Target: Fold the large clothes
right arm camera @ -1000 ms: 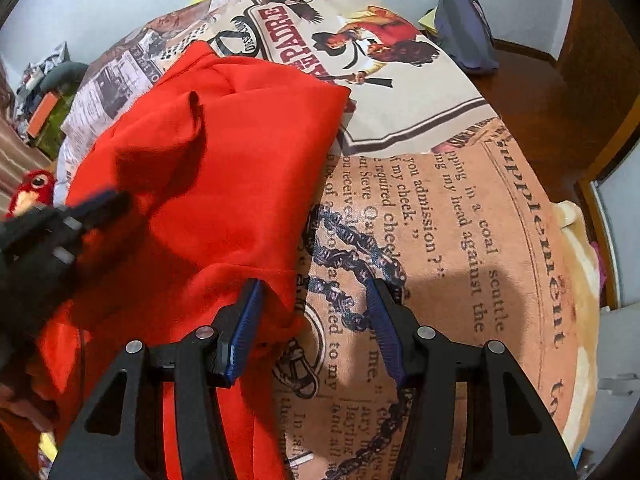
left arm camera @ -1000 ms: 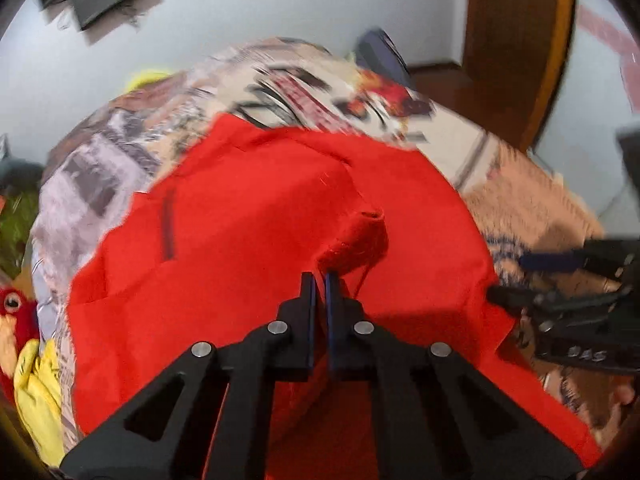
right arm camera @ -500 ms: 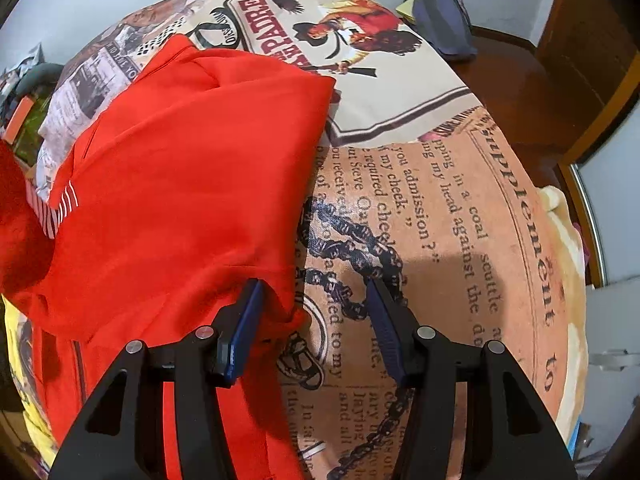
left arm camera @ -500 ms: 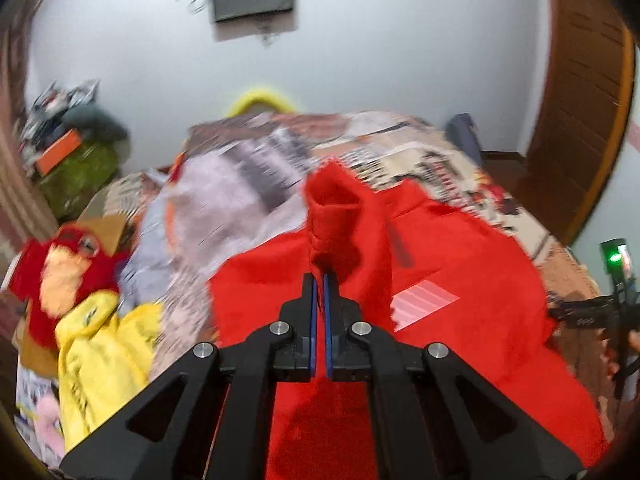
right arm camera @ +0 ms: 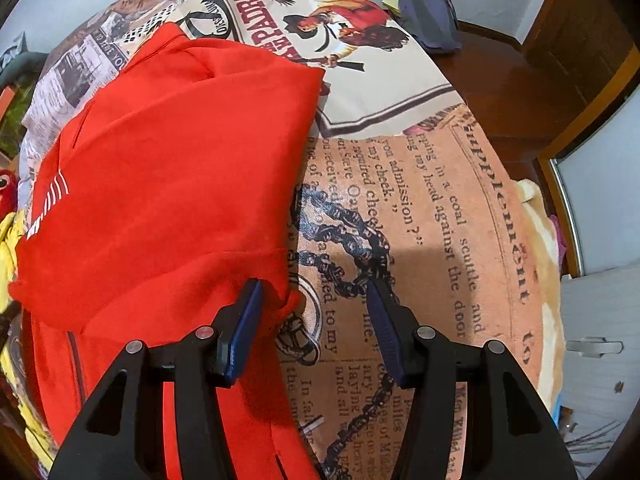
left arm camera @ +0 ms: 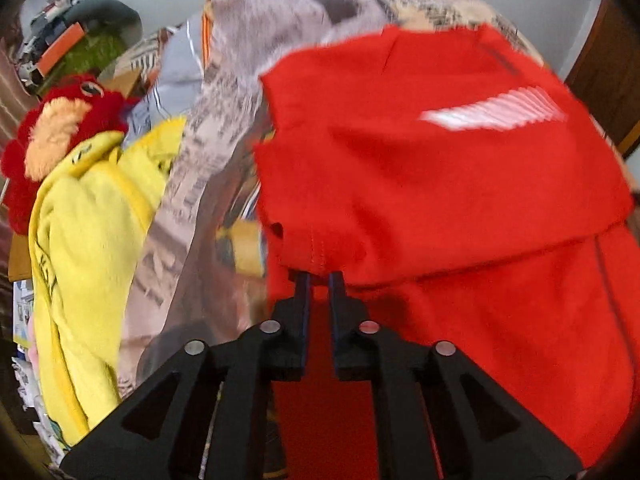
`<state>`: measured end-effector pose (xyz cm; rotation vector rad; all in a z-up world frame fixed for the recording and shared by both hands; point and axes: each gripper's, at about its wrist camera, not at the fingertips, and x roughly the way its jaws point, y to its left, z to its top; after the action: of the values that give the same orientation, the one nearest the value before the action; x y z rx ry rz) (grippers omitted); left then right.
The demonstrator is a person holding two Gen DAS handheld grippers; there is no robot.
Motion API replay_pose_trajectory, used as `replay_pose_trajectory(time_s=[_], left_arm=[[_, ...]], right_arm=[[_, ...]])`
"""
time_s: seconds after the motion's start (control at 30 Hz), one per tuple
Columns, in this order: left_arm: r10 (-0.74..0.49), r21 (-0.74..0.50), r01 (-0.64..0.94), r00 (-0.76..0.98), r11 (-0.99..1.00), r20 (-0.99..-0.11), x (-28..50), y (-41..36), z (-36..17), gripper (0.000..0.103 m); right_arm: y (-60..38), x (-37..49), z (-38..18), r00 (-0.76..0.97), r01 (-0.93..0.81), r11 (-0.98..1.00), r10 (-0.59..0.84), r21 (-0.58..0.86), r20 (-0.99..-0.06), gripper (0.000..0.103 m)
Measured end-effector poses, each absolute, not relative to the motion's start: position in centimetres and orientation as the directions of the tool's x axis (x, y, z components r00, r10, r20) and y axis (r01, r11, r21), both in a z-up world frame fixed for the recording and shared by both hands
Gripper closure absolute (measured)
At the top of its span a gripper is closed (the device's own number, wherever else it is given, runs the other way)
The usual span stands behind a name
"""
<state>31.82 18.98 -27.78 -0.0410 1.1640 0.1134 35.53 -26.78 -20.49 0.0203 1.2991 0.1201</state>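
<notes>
Bedspread point(right arm camera: 420, 208), printed like old newsprint, covers the bed under both of your tools. Legible on it: "PADRE" in a red banner beside a cowboy figure, "SUPPLEMENT" along a curved border, and broken lines such as "admission", "my head against the", "a coal scuttle", "the door and".

Red garment point(right arm camera: 168, 184): spread on the bedspread with one layer folded over itself; a white striped emblem point(left arm camera: 496, 114) shows, its wording unreadable through blur.

Left tool point(left arm camera: 319, 280): jaws opening, a narrow gap between them, with the garment's stitched hem at their tips.

Right tool point(right arm camera: 314, 300): jaws apart, gripping nothing; one finger point(right arm camera: 244, 324) lies over the garment's edge, the other over the chain print.

Yellow fabric point(left arm camera: 88, 248) and a red plush toy point(left arm camera: 56, 128): beside the bed.

Dark blue cap point(right arm camera: 434, 20): at the bed's far edge.
</notes>
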Motion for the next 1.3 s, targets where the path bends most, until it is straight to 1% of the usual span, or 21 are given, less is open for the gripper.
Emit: replay_pose_trajectory(time_s=[0.07,0.1,0.13,0.17,0.23,0.27,0.33,0.37,0.4,0.43,0.47,0.5,0.53,0.7,0.9,1.03,1.13,1.23,1.3], left_arm=[[0.069,0.032,-0.101,0.392,0.994,-0.917,31.6,19.6,-27.5,0.082],[0.073,0.037,-0.097,0.402,0.995,-0.913,31.6,19.9,-27.0,0.073],[0.08,0.043,-0.096,0.42,0.994,-0.904,31.6,20.0,-26.3,0.068],[0.087,0.05,-0.094,0.444,0.994,-0.892,31.8,20.3,-25.5,0.066],[0.096,0.06,-0.088,0.489,0.994,-0.867,32.5,20.7,-23.7,0.058],[0.091,0.055,-0.086,0.506,0.995,-0.858,33.1,20.7,-22.9,0.056],[0.079,0.044,-0.077,0.537,0.996,-0.84,34.5,21.1,-21.7,0.047],[0.071,0.037,-0.072,0.555,0.997,-0.829,35.4,21.0,-21.0,0.045],[0.064,0.031,-0.067,0.568,0.997,-0.821,36.3,21.0,-20.4,0.042],[0.057,0.026,-0.062,0.579,0.998,-0.813,37.1,20.8,-20.0,0.04],[0.048,0.018,-0.056,0.591,0.998,-0.806,38.1,20.6,-19.6,0.038],[0.037,0.008,-0.051,0.602,0.999,-0.798,39.4,20.4,-19.2,0.034],[0.032,0.003,-0.049,0.606,0.999,-0.795,40.3,20.3,-19.2,0.031],[-0.002,-0.025,-0.029,0.611,0.999,-0.791,46.5,19.3,-20.1,0.026],[-0.088,-0.123,-0.02,0.591,0.992,-0.802,52.2,19.3,-23.0,0.026],[-0.131,-0.206,-0.059,0.598,0.977,-0.791,55.8,19.7,-25.4,0.026],[-0.145,-0.241,-0.085,0.593,0.967,-0.792,57.8,19.9,-27.0,0.026],[-0.159,-0.256,-0.102,0.554,0.961,-0.817,59.6,19.6,-29.2,0.026],[-0.203,-0.282,-0.089,0.494,0.955,-0.845,60.6,19.0,-31.0,0.026]], right_arm=[[-26.4,35.7,-19.7,0.265,-0.097,0.993,0.097,0.073,-0.959,0.053],[-26.0,35.9,-19.2,0.273,-0.115,0.991,0.093,0.064,-0.958,0.053],[-25.7,36.0,-18.7,0.281,-0.131,0.99,0.091,0.056,-0.955,0.053],[-25.3,36.2,-18.2,0.292,-0.149,0.988,0.09,0.047,-0.952,0.053],[-24.3,36.7,-17.0,0.32,-0.183,0.982,0.095,0.037,-0.943,0.053],[-24.0,37.0,-16.6,0.331,-0.197,0.98,0.103,0.038,-0.938,0.053],[-22.9,37.8,-15.5,0.356,-0.226,0.973,0.131,0.051,-0.925,0.053],[-22.6,38.0,-15.1,0.369,-0.235,0.97,0.144,0.058,-0.918,0.053],[-22.1,38.3,-14.8,0.383,-0.242,0.968,0.158,0.066,-0.91,0.049],[-21.7,38.7,-14.4,0.401,-0.251,0.965,0.176,0.077,-0.899,0.04],[-21.3,39.2,-14.0,0.422,-0.261,0.962,0.19,0.082,-0.886,0.037],[-20.9,39.7,-13.7,0.449,-0.27,0.96,0.198,0.08,-0.871,0.032],[-20.4,40.2,-13.5,0.473,-0.276,0.958,0.202,0.074,-0.857,0.031],[-18.5,43.7,-14.0,0.516,-0.292,0.954,0.215,0.065,-0.829,0.03],[-16.4,48.4,-15.6,0.498,-0.31,0.95,0.199,0.041,-0.844,0.03],[-15.7,51.7,-17.6,0.452,-0.294,0.949,0.242,0.113,-0.858,0.03],[-15.2,53.5,-19.0,0.428,-0.273,0.95,0.261,0.151,-0.865,0.03],[-14.7,55.1,-20.6,0.403,-0.235,0.947,0.299,0.218,-0.865,0.03],[-14.3,55.7,-21.8,0.374,-0.207,0.943,0.323,0.261,-0.87,0.03]])
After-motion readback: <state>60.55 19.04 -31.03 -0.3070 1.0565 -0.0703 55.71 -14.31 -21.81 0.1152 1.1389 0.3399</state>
